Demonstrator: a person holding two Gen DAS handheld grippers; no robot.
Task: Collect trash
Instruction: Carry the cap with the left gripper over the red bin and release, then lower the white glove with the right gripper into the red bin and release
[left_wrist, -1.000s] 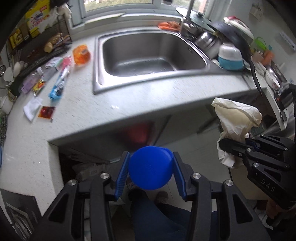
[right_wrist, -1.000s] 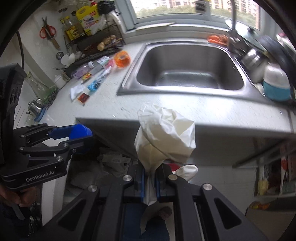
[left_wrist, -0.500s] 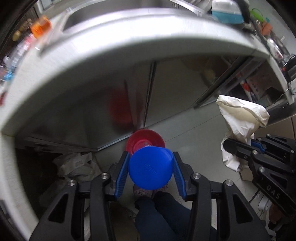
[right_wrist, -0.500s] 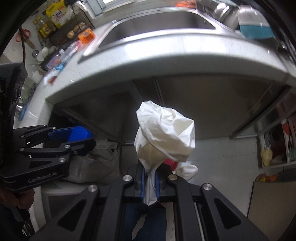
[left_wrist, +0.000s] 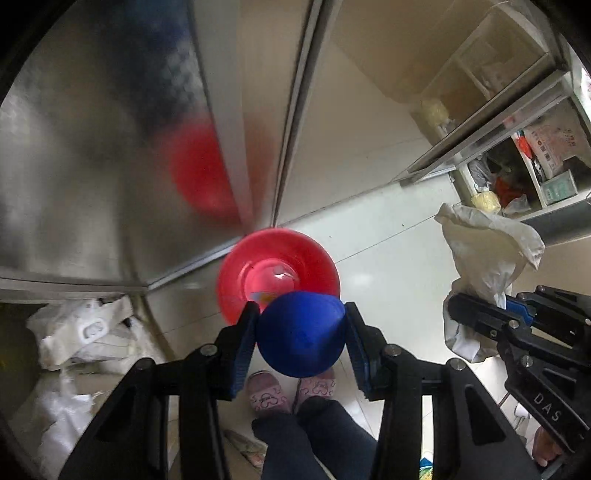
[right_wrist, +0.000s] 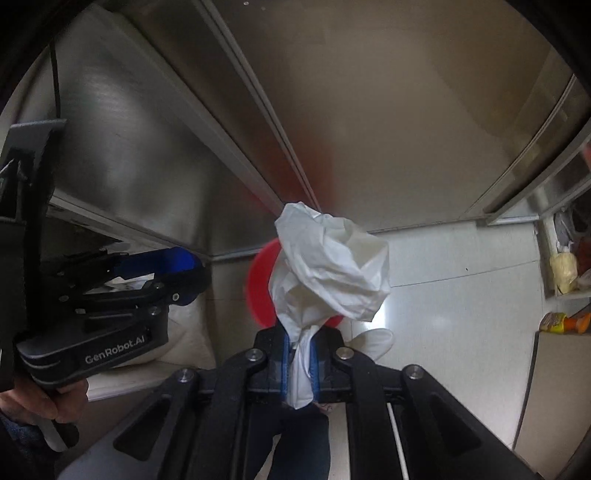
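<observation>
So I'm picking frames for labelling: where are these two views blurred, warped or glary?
Left wrist view: cabinet door smeared with a red reflection, red bin slightly soft, blue cap sharp. Right wrist view: fisheye bends the door edges, floor tile shows glare, white crumpled bag crisp.

Both wrist cameras look steeply down along their own fingers, close to the pale floor (left_wrist: 388, 236) in front of steel cabinet doors (right_wrist: 388, 110). The left view faces a red bin (left_wrist: 277, 273) just ahead, with the right gripper (left_wrist: 476, 314) at its right edge. The right view shares that bin (right_wrist: 260, 288), with the left gripper (right_wrist: 177, 269) at its left edge
</observation>
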